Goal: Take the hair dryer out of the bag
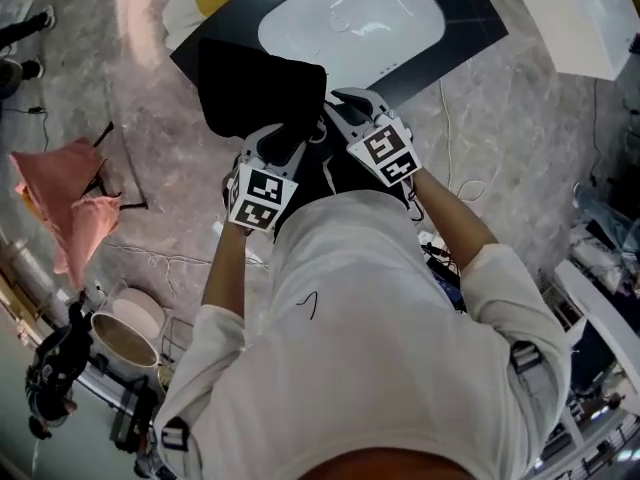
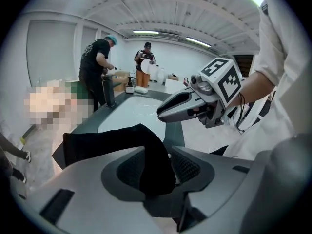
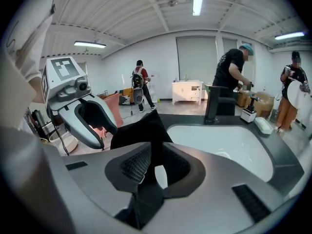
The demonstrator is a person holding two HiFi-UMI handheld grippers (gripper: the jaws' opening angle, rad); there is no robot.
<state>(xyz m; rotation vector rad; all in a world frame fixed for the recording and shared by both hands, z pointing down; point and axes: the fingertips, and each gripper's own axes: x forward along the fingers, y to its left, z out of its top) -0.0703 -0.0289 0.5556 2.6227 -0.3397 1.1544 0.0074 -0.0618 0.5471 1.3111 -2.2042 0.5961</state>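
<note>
A black fabric bag (image 1: 255,93) hangs between my two grippers, over the front edge of a dark counter (image 1: 470,18). My left gripper (image 1: 285,143) has a fold of the bag (image 2: 112,140) between its pads. The jaws stand a little wider than the fold, with a sliver of light beside the right pad (image 2: 187,167). My right gripper (image 1: 335,108) is shut on a thin edge of the bag (image 3: 141,128), close beside the left one. No hair dryer shows in any view.
A white sink basin (image 1: 350,18) with a dark faucet (image 3: 214,106) is set in the counter beyond the bag. Pink cloth (image 1: 70,198), bowls (image 1: 125,333) and cables (image 1: 450,128) lie on the marble floor. People work at benches (image 2: 97,67) in the background.
</note>
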